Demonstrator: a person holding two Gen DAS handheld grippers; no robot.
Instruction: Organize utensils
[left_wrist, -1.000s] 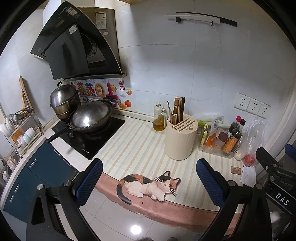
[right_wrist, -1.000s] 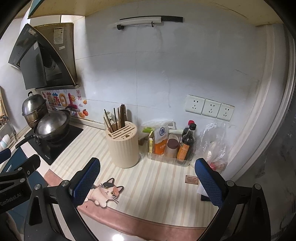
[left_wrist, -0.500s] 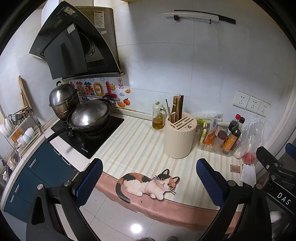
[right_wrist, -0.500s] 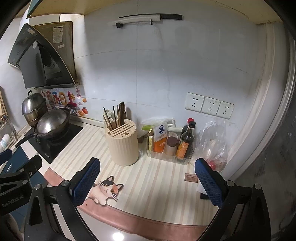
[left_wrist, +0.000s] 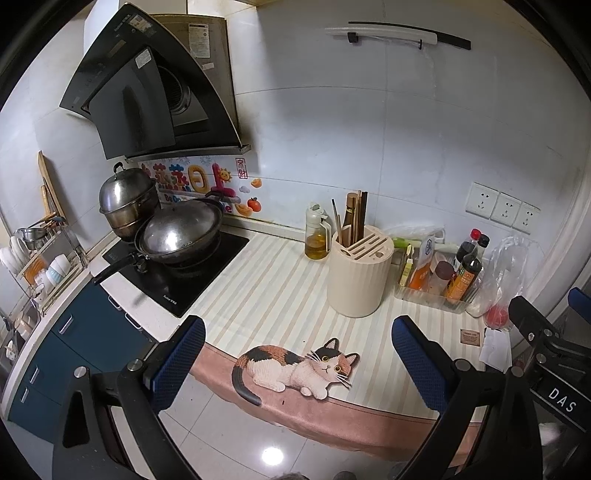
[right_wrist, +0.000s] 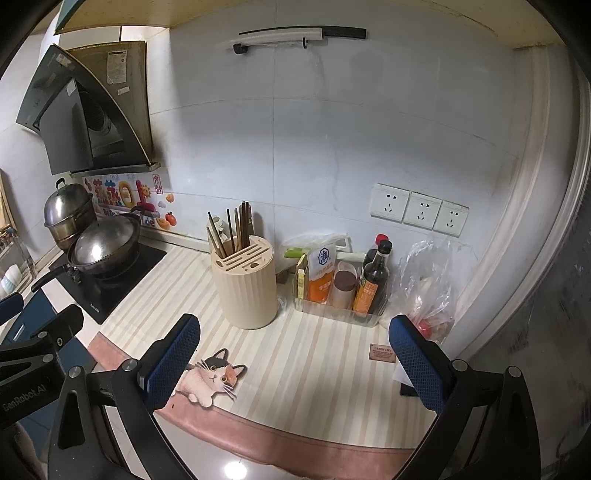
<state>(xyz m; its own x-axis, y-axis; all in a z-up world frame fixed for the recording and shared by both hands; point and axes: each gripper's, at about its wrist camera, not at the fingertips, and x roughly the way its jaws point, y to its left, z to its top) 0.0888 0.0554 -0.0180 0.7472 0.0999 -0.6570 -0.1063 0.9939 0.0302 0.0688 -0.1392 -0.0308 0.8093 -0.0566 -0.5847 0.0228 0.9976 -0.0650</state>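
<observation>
A cream ribbed utensil holder (left_wrist: 359, 273) stands on the striped counter, also in the right wrist view (right_wrist: 245, 282). Several brown chopsticks (left_wrist: 352, 218) stick up from its back slots, and they show in the right wrist view (right_wrist: 232, 232) too. My left gripper (left_wrist: 297, 363) is open and empty, above the counter's front edge, well short of the holder. My right gripper (right_wrist: 293, 363) is open and empty, also in front of the holder. Part of the right gripper shows at the right of the left wrist view (left_wrist: 543, 339).
A wok (left_wrist: 181, 232) and a steel pot (left_wrist: 127, 201) sit on the black hob at left. An oil bottle (left_wrist: 317, 236) stands behind the holder. A clear tray of sauce bottles (right_wrist: 343, 288) and a plastic bag (right_wrist: 428, 284) are at right. A cat sticker (left_wrist: 299, 367) lies at the counter front.
Both views have shifted slightly back and up from the counter. The holder sits a little lower and further off. Both grippers stay open and empty.
</observation>
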